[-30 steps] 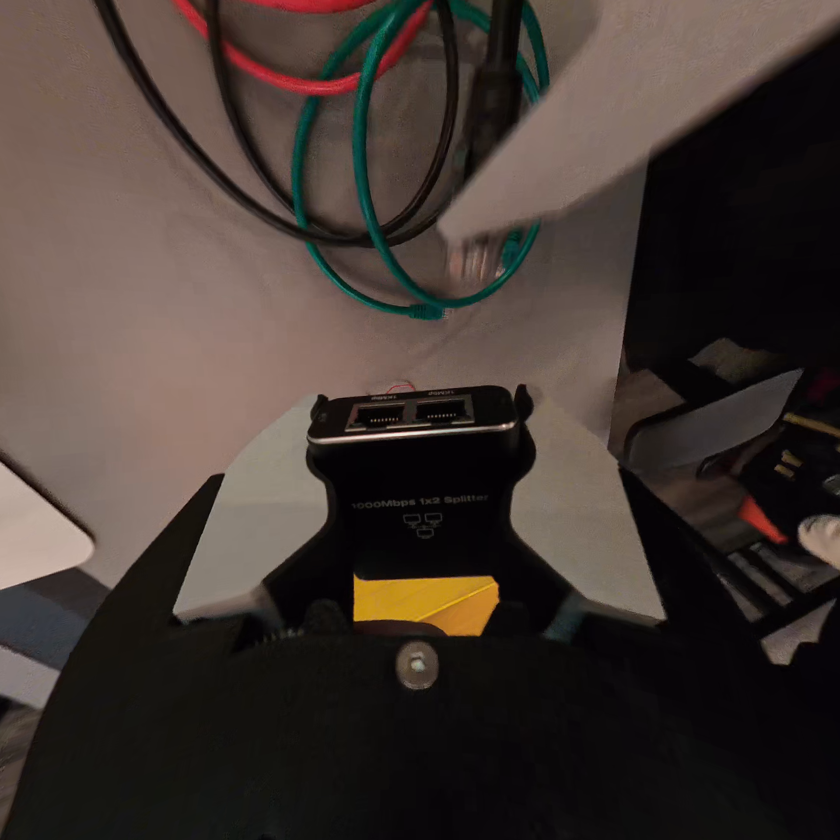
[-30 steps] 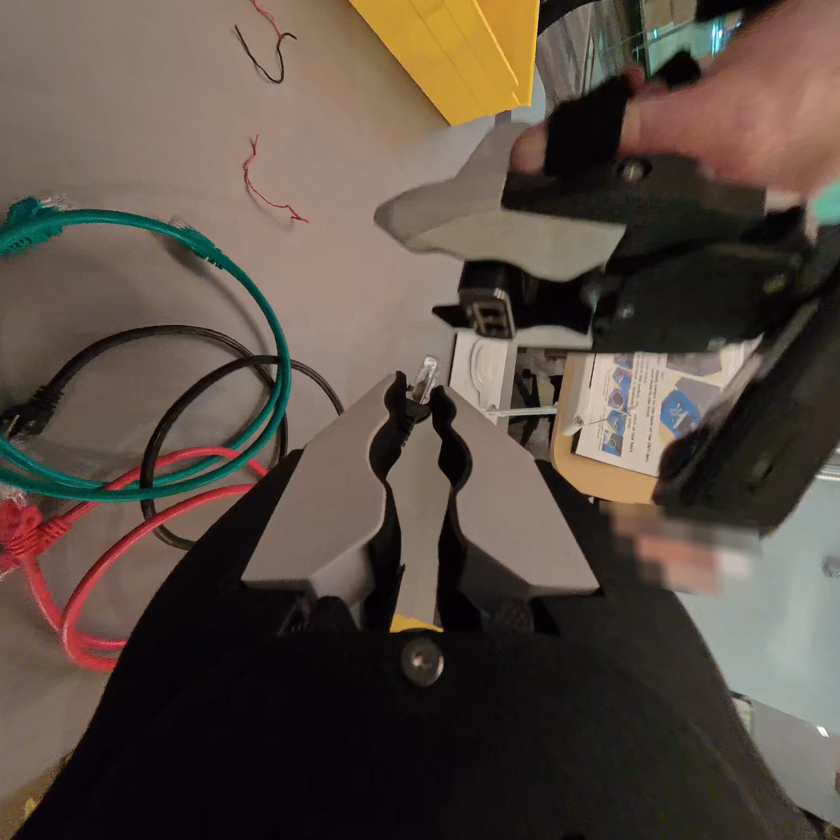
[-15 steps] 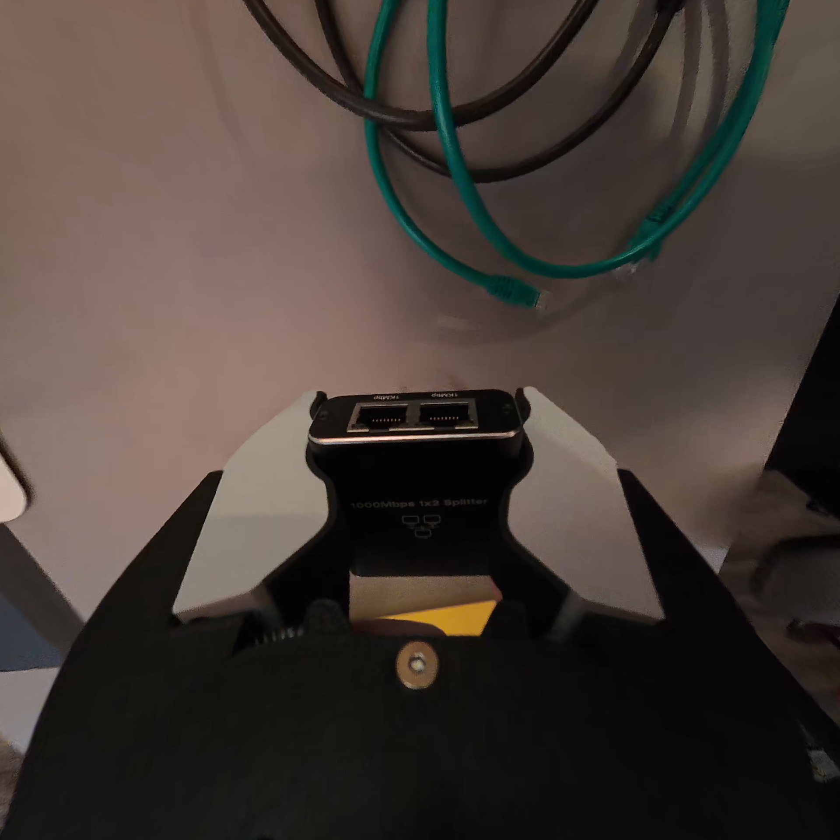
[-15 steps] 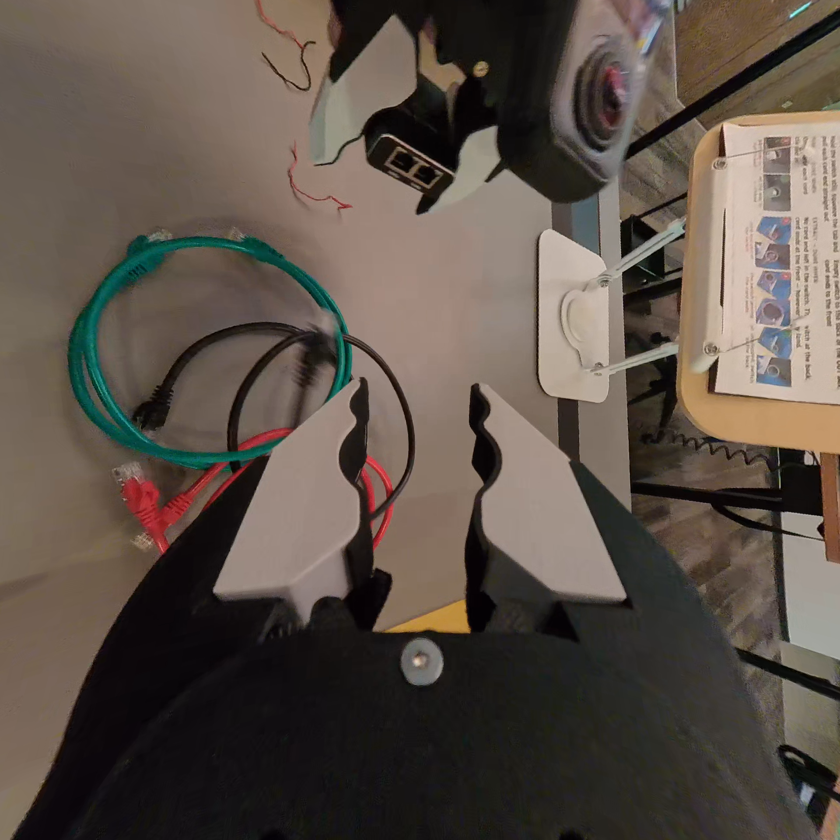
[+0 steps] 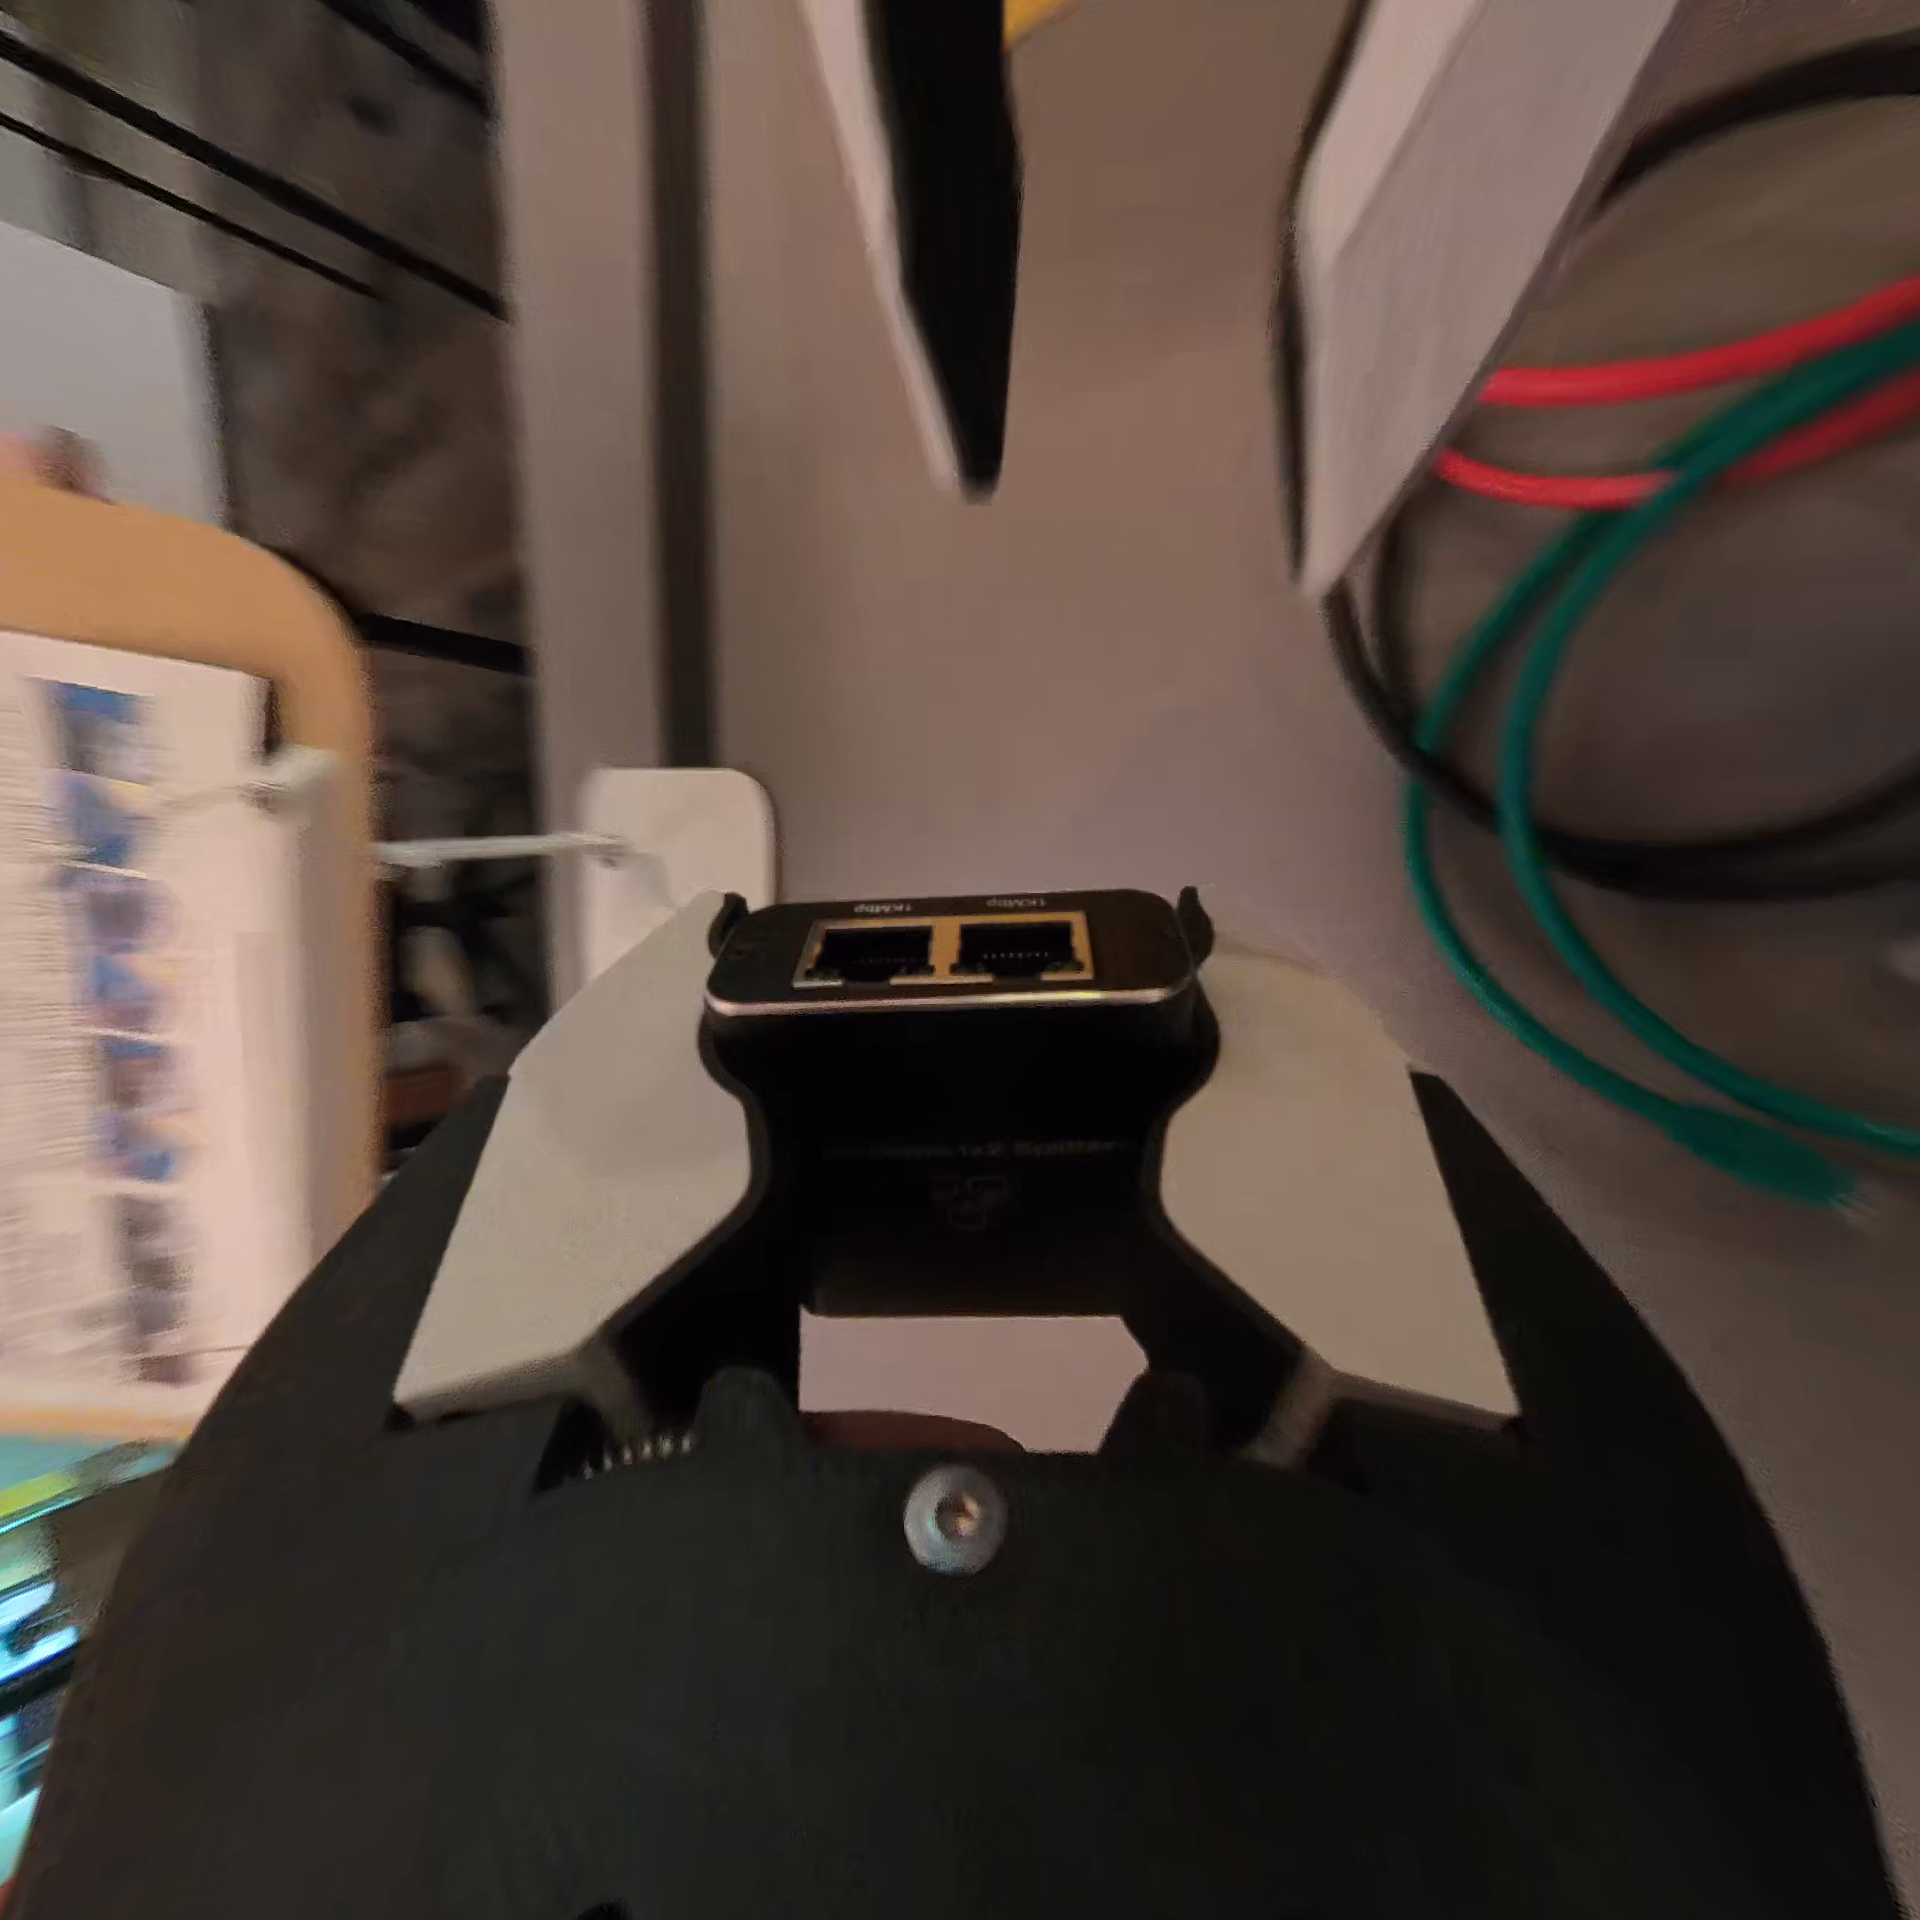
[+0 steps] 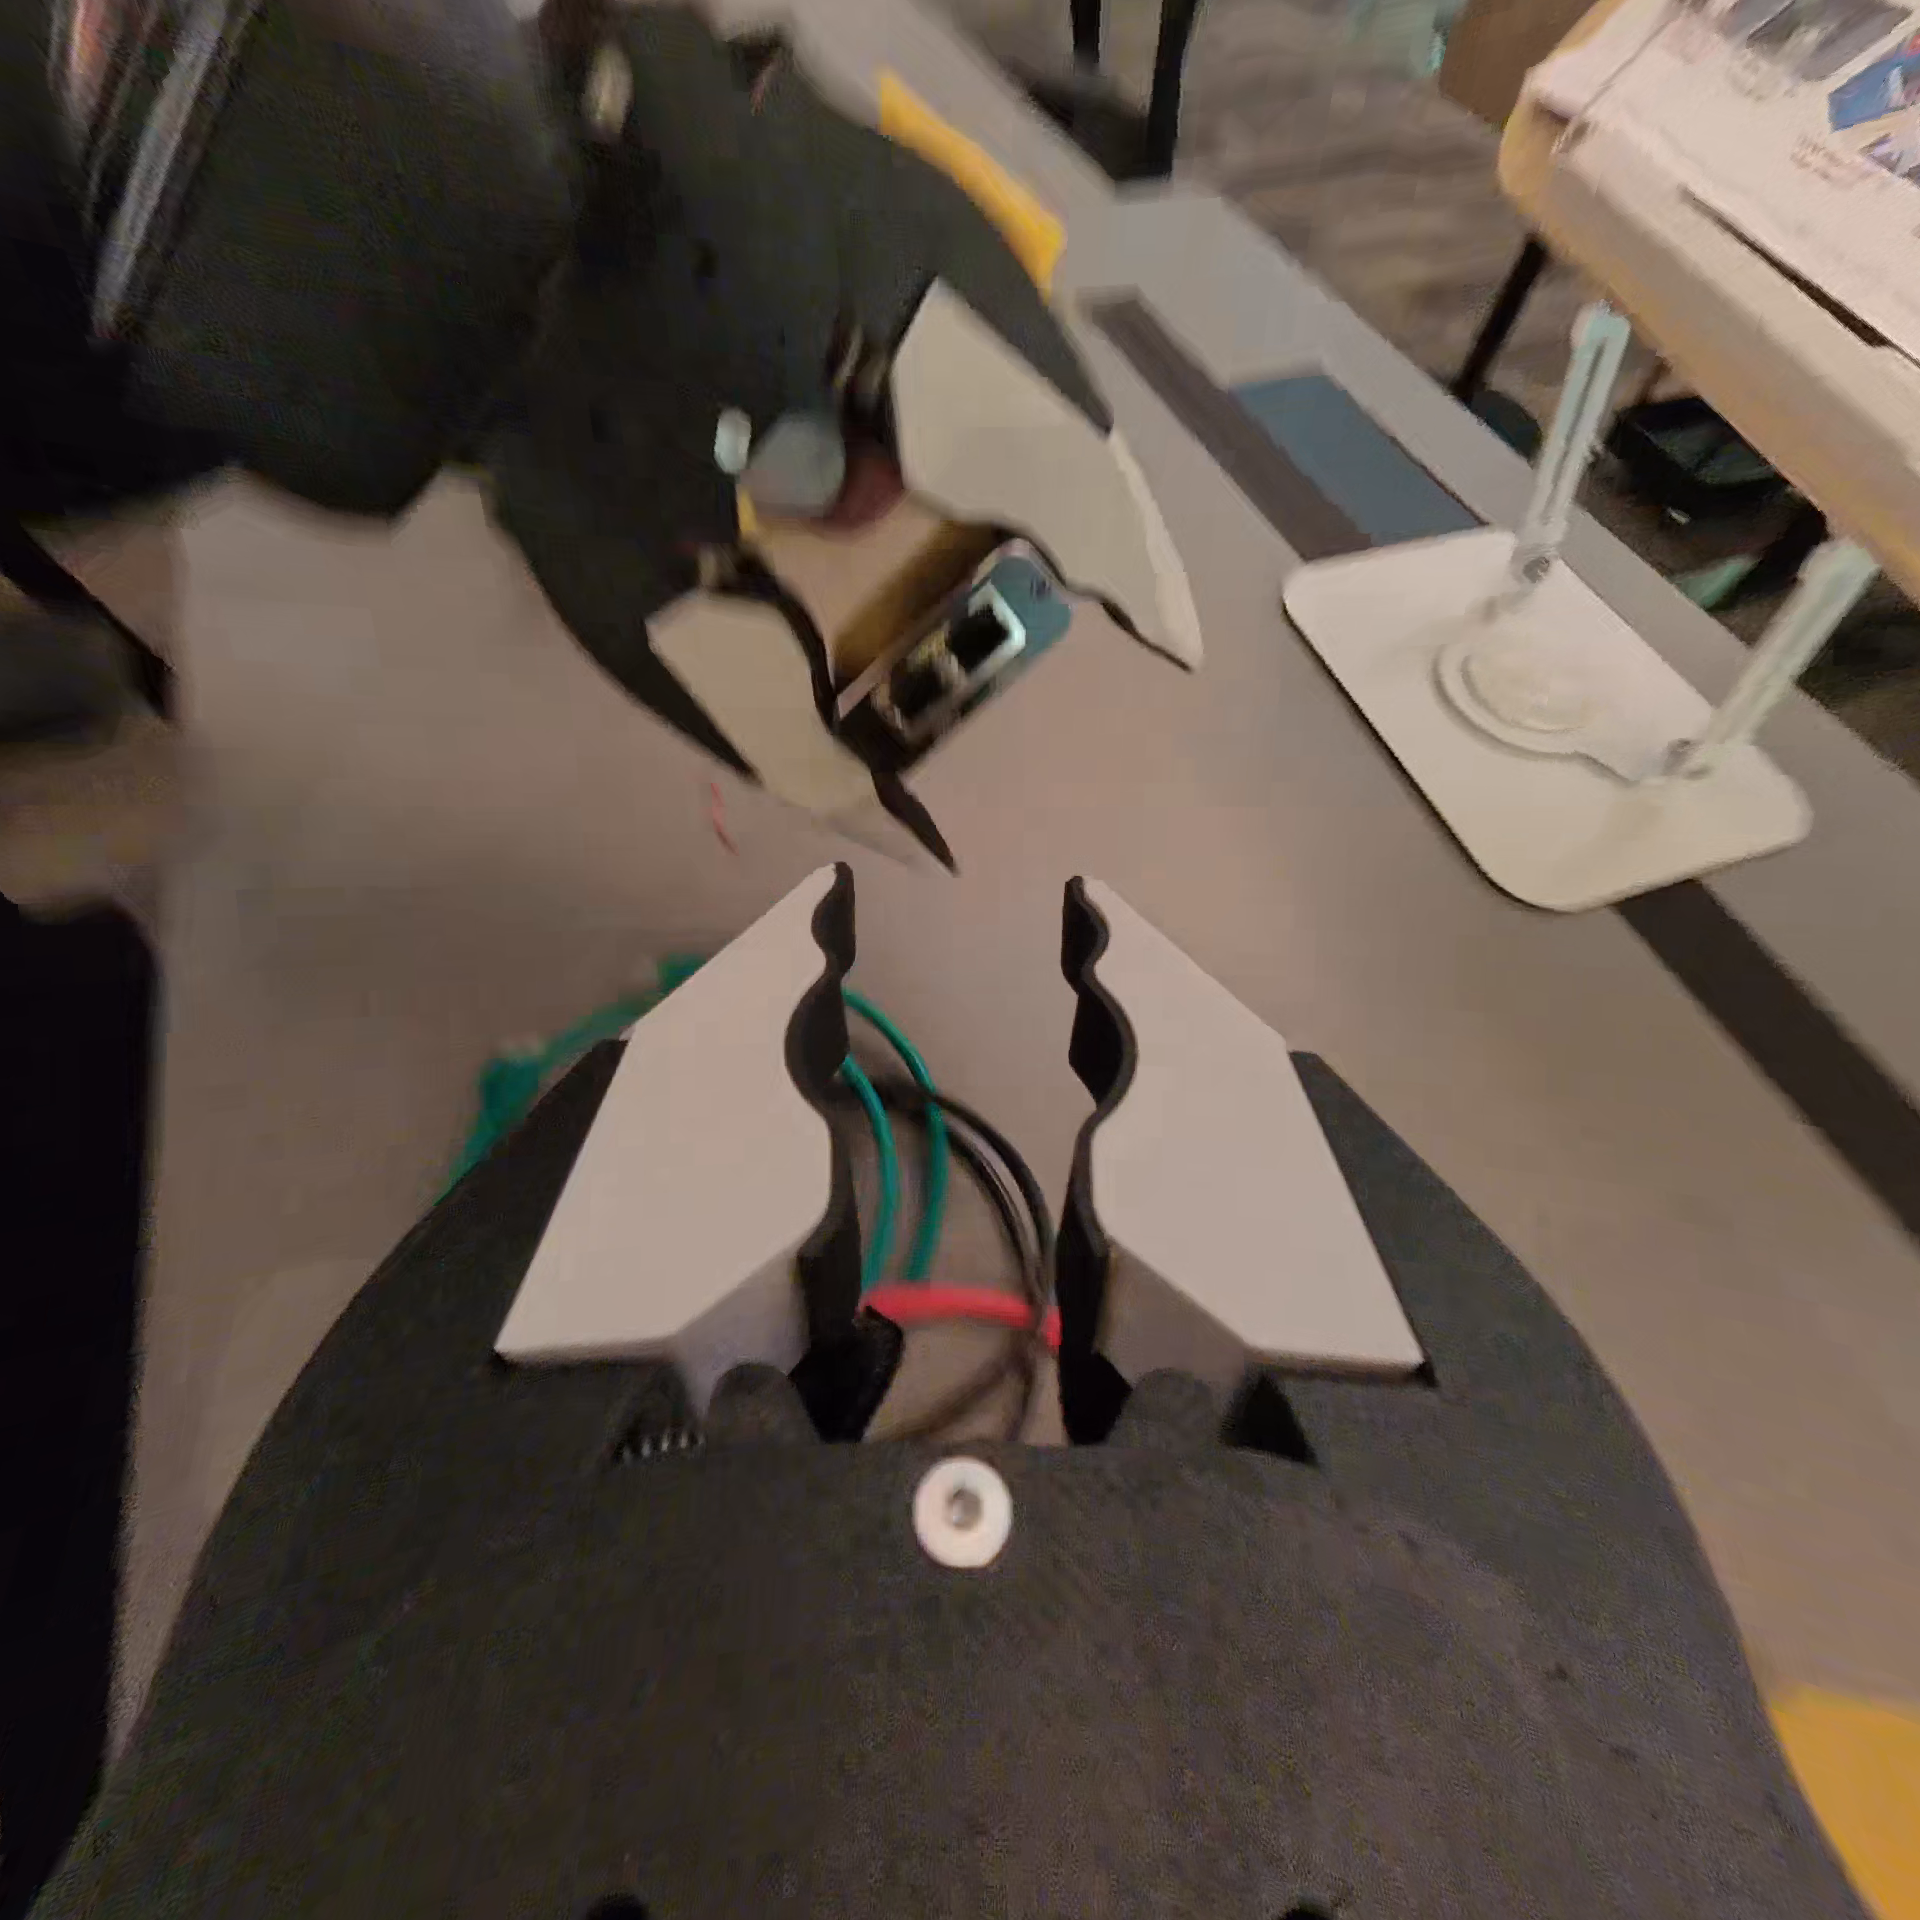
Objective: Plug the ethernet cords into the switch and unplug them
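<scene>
My left gripper (image 5: 961, 920) is shut on the black switch (image 5: 951, 1039), held off the grey table with its two ports facing forward and empty. The switch also shows in the right wrist view (image 6: 951, 655), held by the left gripper (image 6: 1060, 758) just ahead of my right gripper. My right gripper (image 6: 956, 894) is open and empty above the table. Beneath its fingers lie the green cord (image 6: 894, 1143), the black cord (image 6: 1013, 1174) and the red cord (image 6: 956, 1304). In the left wrist view the right gripper (image 5: 1148, 530) hangs above the switch, with the coiled cords (image 5: 1507, 831) to the right.
A white stand base (image 6: 1538, 727) sits near the table's edge and carries a tan board with a printed sheet (image 6: 1714, 156); both show at the left of the left wrist view (image 5: 675, 842). A yellow object (image 6: 1849, 1787) is at the lower right corner. Spacing between my two grippers at the tips: around 7 cm.
My right gripper was shut on a cord's plug one second ago, then opened and let it go. Both views have swung round. The left gripper has kept hold of the switch.
</scene>
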Demonstrator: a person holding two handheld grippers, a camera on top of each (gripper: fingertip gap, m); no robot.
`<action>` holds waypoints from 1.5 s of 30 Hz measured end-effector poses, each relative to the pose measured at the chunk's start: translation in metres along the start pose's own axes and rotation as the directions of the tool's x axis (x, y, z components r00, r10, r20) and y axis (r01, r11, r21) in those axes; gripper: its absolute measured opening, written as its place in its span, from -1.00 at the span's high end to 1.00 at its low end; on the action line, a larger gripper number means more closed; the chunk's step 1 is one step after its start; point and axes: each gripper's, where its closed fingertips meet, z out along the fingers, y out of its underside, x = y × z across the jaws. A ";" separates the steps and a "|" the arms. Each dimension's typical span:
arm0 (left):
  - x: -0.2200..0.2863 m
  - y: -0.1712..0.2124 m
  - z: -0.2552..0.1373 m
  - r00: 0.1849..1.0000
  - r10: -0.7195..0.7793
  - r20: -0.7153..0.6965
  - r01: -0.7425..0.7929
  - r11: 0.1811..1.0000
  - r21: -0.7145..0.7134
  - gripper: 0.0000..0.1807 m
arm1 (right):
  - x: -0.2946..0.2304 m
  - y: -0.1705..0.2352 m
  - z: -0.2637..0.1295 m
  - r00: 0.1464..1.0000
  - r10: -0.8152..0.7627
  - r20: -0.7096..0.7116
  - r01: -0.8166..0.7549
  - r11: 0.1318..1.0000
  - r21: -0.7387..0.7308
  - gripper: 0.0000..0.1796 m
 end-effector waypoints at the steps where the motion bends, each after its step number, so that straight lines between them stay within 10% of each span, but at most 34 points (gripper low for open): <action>1: -0.006 -0.007 -0.002 0.998 0.031 0.063 -0.032 0.999 0.009 0.16 | -0.001 -0.011 0.002 0.996 0.075 0.044 -0.079 0.993 0.091 0.57; 16: -0.029 -0.071 -0.019 0.845 0.231 0.482 -0.260 0.965 -0.006 0.11 | -0.001 -0.043 0.010 0.975 0.201 0.094 -0.221 0.928 0.299 0.75; 19: -0.052 -0.067 -0.045 0.790 0.159 0.592 -0.200 0.980 0.003 -0.26 | 0.016 -0.044 -0.015 0.980 0.198 0.024 -0.196 0.931 0.307 0.76; 23: -0.054 -0.028 -0.071 0.801 0.004 0.599 -0.068 0.994 0.085 -0.06 | 0.071 -0.038 -0.098 0.959 0.197 -0.205 -0.130 0.945 0.301 0.75; 30: -0.024 0.031 -0.069 0.843 -0.164 0.511 0.123 0.986 0.114 0.16 | 0.189 0.101 -0.185 0.805 0.350 -0.479 -0.405 0.914 -0.013 0.75; 36: -0.008 0.066 -0.049 0.869 -0.230 0.437 0.223 0.972 0.068 0.16 | 0.196 0.200 -0.151 0.808 0.412 -0.422 -0.555 0.771 -0.311 0.75; 45: -0.017 0.109 -0.044 0.859 -0.326 0.395 0.348 0.937 0.016 0.17 | 0.198 0.245 -0.127 0.788 0.494 -0.368 -0.616 0.622 -0.484 0.75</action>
